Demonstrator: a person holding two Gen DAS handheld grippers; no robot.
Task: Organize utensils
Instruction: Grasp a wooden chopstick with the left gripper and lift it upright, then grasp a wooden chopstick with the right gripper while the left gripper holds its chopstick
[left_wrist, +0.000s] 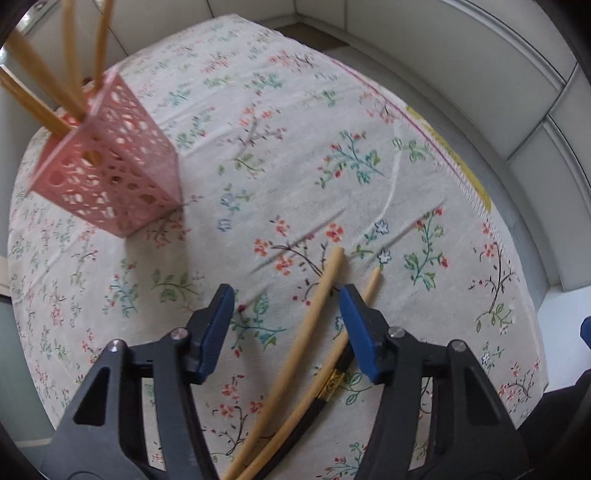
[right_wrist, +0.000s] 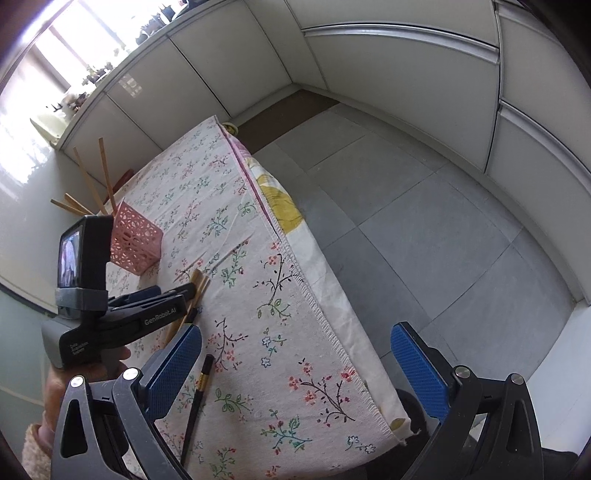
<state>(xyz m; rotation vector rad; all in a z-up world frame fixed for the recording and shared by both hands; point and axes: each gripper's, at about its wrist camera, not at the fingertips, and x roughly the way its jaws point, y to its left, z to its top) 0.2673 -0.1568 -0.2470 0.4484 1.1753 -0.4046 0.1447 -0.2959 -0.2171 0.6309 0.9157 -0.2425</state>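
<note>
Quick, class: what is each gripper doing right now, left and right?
Left gripper: open, fingers straddling a bamboo chopstick on the tablecloth, not gripping it.
Right gripper: open wide, holding nothing.

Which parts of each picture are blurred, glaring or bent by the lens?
Left wrist view: the pink basket and its chopsticks are motion-blurred; the tablecloth bulges. Right wrist view: the window is blown out white; cabinet lines curve.
</note>
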